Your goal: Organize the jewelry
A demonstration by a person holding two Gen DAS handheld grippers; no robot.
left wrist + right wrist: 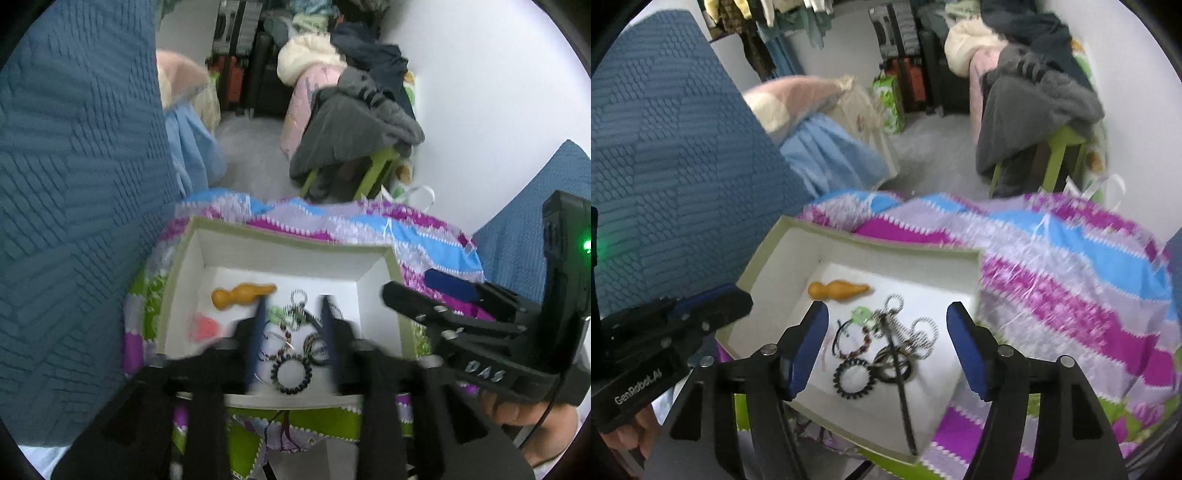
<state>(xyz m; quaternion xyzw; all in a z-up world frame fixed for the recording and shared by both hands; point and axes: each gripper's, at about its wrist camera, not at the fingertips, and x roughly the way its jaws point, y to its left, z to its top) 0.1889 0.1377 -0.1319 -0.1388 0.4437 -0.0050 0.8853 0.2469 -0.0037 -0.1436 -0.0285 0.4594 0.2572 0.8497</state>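
Note:
A white open box with a green rim (184,258) (764,251) lies on a striped cloth. In it are an orange gourd-shaped piece (242,294) (836,290), a pink piece (205,326), a black beaded bracelet (291,374) (854,378), a green pendant (862,315), silver coil rings (921,330) and a long black stick (899,384). My left gripper (293,310) is open, its fingers over the tangle of jewelry. My right gripper (888,314) is open and empty above the box.
The striped purple, blue and green cloth (1071,266) covers the surface. A blue textured cushion (74,221) stands at the left. A green stool with piled clothes (354,122) and suitcases (243,74) stand behind on the floor.

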